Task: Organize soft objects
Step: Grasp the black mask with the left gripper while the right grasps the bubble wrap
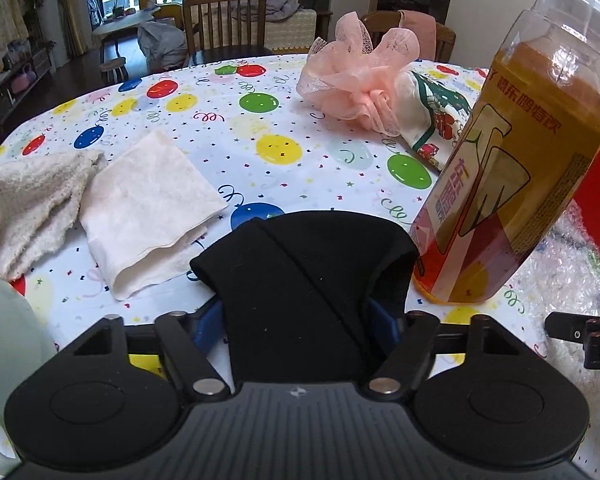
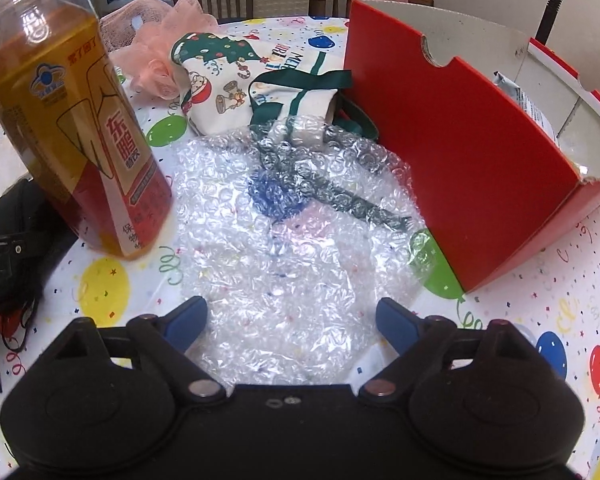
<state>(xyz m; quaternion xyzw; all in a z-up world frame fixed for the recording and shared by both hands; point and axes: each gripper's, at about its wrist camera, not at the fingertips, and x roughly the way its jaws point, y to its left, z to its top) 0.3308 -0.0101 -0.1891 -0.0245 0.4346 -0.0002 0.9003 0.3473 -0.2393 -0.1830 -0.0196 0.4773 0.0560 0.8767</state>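
Left gripper (image 1: pixel 300 316) is clamping a black cloth (image 1: pixel 304 272) that is hiding its fingertips; right gripper (image 2: pixel 292 320) is hanging released over bubble wrap (image 2: pixel 284 240).

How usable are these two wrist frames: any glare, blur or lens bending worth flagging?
Left wrist: sharp; fisheye bends the bottle into a lean, corners are vignetted black, and the black cloth shows little detail. Right wrist: glare speckles the bubble wrap, the box edges curve, and the tabletop stays in focus.
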